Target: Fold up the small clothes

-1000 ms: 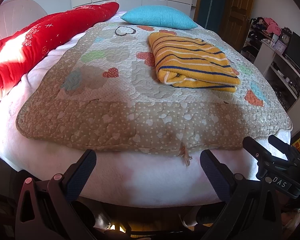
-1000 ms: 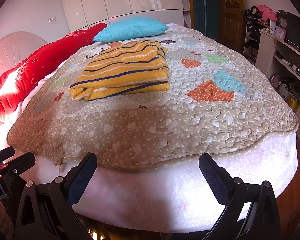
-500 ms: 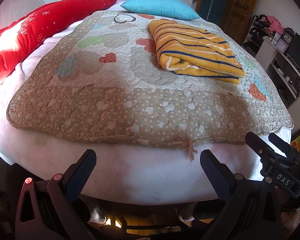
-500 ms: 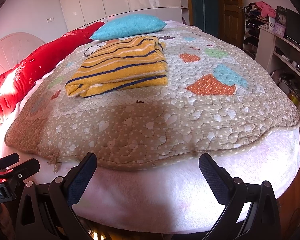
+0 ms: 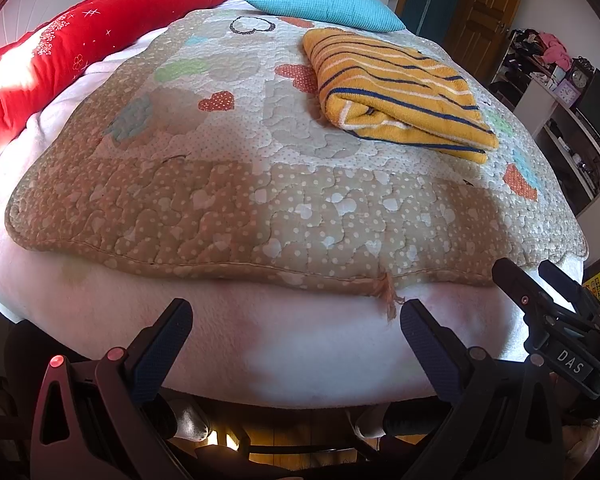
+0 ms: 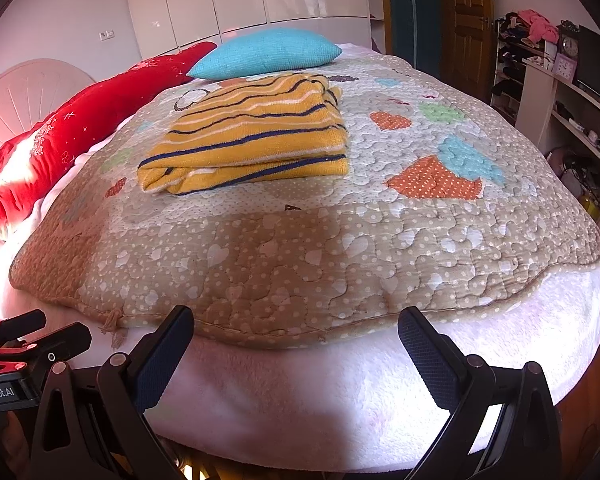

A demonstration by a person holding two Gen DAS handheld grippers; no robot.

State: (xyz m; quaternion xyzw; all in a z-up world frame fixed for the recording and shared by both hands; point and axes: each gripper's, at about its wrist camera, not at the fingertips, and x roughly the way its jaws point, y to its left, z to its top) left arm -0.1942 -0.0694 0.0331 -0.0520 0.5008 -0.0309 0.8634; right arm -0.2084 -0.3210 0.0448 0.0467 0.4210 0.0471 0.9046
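From the left wrist view, the yellow sweater (image 5: 400, 88) lies folded into a thick rectangular bundle on the quilt (image 5: 228, 184), in the far right part of the bed. It is knitted, mustard yellow with thin navy and white stripes. Its long axis runs from the far left, close to the blue pillow (image 5: 324, 4), toward the near right. The stripes follow that same line. The near left end shows a rolled, layered fold; the long near edge shows stacked layers. A red bolster (image 5: 60, 52) lies along the far left side of the bed, well apart from the sweater. The left gripper (image 5: 296, 340) hangs off the near edge of the bed over the white blanket (image 5: 260, 344), its fingers spread wide with nothing between them. The right gripper (image 5: 540, 280) shows at the right edge.

From the right wrist view, the same yellow sweater (image 6: 252, 136) sits left of centre on the quilt (image 6: 340, 248), just near of the blue pillow (image 6: 268, 54). Here its long axis runs from near left to far right, stripes along it. The layered fold faces the near side. The right gripper (image 6: 296, 344) hovers at the near bed edge, fingers spread apart and empty. The left gripper (image 6: 40, 332) peeks in at the left edge.
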